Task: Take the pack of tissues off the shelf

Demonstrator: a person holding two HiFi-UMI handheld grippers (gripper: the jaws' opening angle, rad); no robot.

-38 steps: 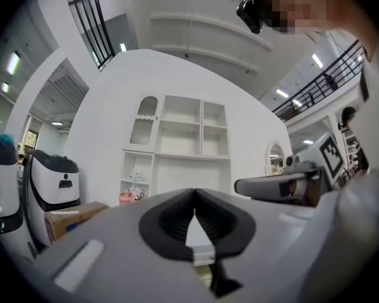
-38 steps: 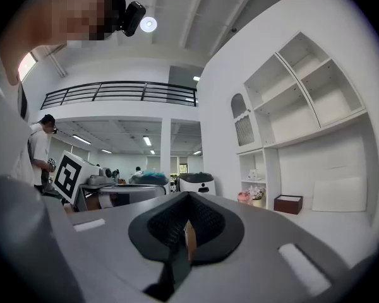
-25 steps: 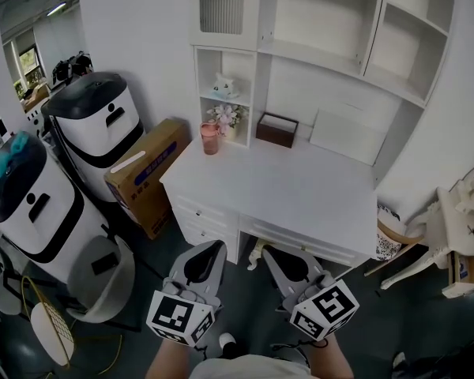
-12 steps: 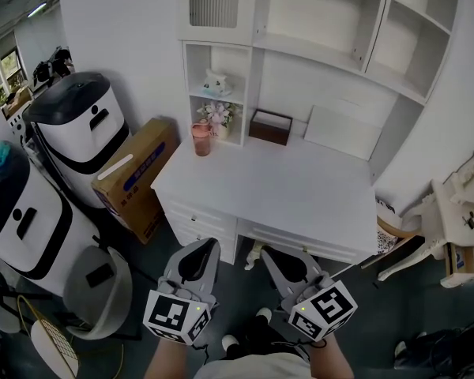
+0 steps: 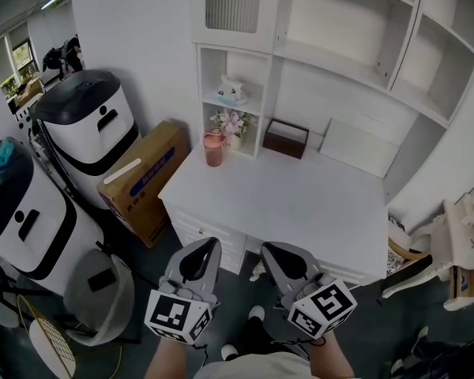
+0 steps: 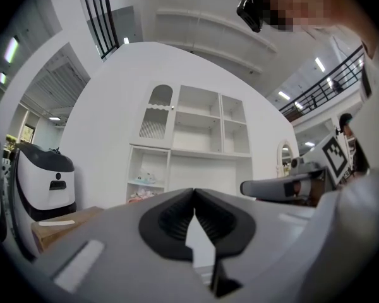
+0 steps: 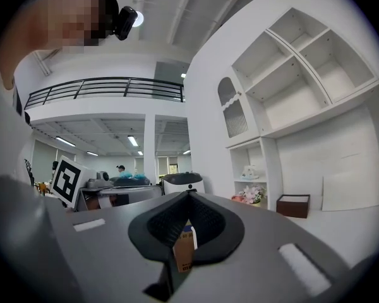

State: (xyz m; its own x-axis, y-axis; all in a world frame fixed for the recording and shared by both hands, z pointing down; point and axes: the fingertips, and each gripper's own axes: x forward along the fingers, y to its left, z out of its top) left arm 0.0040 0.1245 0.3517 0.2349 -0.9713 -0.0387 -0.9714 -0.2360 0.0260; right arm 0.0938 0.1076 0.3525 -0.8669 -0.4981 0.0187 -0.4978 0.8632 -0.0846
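Note:
The pack of tissues (image 5: 231,91) is a small pale bundle on the middle shelf of the narrow left cubby of the white hutch (image 5: 332,54); it also shows as the pack (image 7: 249,172) and faintly as the pack (image 6: 143,178). My left gripper (image 5: 212,244) and right gripper (image 5: 268,249) hang side by side in front of the desk's front edge, well short of the shelf. Both are shut with nothing between the jaws. In the gripper views the left gripper (image 6: 194,191) and right gripper (image 7: 188,195) show their tips touching.
On the white desk (image 5: 284,204) stand a pink cup (image 5: 213,147), a flower pot (image 5: 235,123), a dark brown box (image 5: 285,138) and a leaning white board (image 5: 357,147). Left of the desk are a cardboard box (image 5: 138,180) and two white-and-black machines (image 5: 87,129). A white chair (image 5: 462,243) stands right.
The head view has shifted a little, so the desk and hutch sit slightly further right in the frame. Both grippers stay shut and low in front of the desk.

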